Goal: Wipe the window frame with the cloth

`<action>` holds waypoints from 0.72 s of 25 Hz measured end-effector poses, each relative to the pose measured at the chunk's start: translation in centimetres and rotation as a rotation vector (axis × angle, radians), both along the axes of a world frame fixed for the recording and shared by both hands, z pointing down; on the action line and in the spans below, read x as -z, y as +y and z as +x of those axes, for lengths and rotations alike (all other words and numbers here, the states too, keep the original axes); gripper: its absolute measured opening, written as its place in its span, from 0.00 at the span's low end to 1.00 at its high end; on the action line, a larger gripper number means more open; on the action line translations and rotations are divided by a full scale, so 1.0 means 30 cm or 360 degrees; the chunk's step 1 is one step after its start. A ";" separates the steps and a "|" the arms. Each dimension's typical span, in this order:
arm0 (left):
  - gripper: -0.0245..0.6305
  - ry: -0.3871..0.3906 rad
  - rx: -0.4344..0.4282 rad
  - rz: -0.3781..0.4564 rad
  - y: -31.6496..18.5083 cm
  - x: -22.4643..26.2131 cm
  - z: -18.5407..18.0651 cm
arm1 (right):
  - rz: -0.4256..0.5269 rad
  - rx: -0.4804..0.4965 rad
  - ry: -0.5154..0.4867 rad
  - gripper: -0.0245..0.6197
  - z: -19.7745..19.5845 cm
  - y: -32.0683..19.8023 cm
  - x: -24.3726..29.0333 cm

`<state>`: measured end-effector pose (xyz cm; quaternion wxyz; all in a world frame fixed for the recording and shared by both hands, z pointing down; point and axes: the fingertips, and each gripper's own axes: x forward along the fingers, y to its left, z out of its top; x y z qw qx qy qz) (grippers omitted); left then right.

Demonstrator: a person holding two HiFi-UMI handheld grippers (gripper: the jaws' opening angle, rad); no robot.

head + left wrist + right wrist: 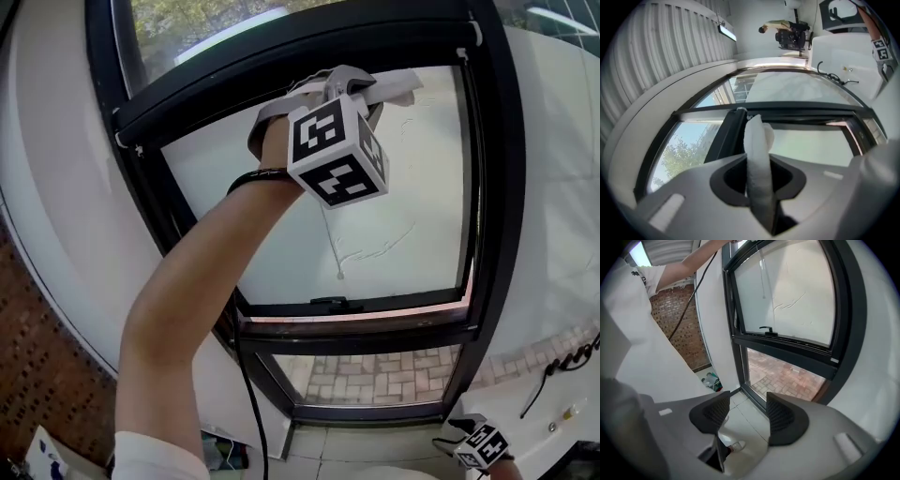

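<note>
The wiping looks under way rather than finished. The white cloth (pixel 398 89) lies against the upper crossbar of the black window frame (pixel 281 58), toward its right end. Nothing shows which stretches are already clean, so the side rails and the lower bar with its handle (pixel 328 303) probably remain. The left gripper (pixel 758 180), raised on an outstretched arm, has its jaws closed tight on the cloth, which sticks out beyond them. The right gripper (pixel 746 416) hangs low at the near right, jaws wide apart, holding nothing.
</note>
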<state>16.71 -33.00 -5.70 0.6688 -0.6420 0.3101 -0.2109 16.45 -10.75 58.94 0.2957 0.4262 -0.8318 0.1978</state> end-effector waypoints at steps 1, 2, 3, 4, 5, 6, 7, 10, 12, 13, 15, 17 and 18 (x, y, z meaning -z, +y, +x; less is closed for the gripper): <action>0.19 -0.0006 0.0043 -0.0002 -0.027 -0.004 -0.064 | -0.0003 0.0029 0.0002 0.42 -0.029 -0.014 0.001; 0.19 -0.0011 0.0086 -0.0002 -0.055 -0.008 -0.129 | -0.0007 0.0056 0.0004 0.42 -0.058 -0.028 0.002; 0.19 -0.0016 0.0133 -0.0001 -0.083 -0.011 -0.199 | -0.0010 0.0086 0.0010 0.42 -0.088 -0.044 0.003; 0.19 -0.0019 0.0184 0.0000 -0.111 -0.013 -0.273 | -0.0012 0.0118 0.0016 0.42 -0.119 -0.062 0.006; 0.19 -0.0021 0.0237 0.0000 -0.139 -0.014 -0.350 | -0.0012 0.0152 0.0022 0.42 -0.151 -0.082 0.009; 0.19 -0.0023 0.0292 -0.0001 -0.167 -0.016 -0.429 | -0.0011 0.0183 0.0027 0.42 -0.185 -0.102 0.011; 0.19 -0.0028 0.0346 -0.0002 -0.197 -0.019 -0.505 | -0.0010 0.0210 0.0030 0.42 -0.219 -0.120 0.013; 0.19 -0.0050 0.0496 -0.0003 -0.285 -0.026 -0.711 | -0.0012 0.0263 0.0027 0.42 -0.315 -0.161 0.015; 0.19 -0.0066 0.0584 0.0005 -0.337 -0.026 -0.829 | -0.0018 0.0284 0.0020 0.42 -0.371 -0.177 0.016; 0.19 -0.0073 0.0624 0.0010 -0.363 -0.024 -0.884 | -0.0021 0.0290 0.0015 0.42 -0.399 -0.184 0.015; 0.19 -0.0087 0.0700 0.0022 -0.415 -0.023 -0.988 | -0.0026 0.0292 0.0009 0.42 -0.449 -0.197 0.009; 0.19 -0.0096 0.0764 0.0034 -0.463 -0.019 -1.083 | -0.0029 0.0281 0.0007 0.42 -0.492 -0.210 0.000; 0.19 -0.0099 0.0792 0.0041 -0.485 -0.015 -1.126 | -0.0032 0.0272 0.0004 0.42 -0.511 -0.214 -0.003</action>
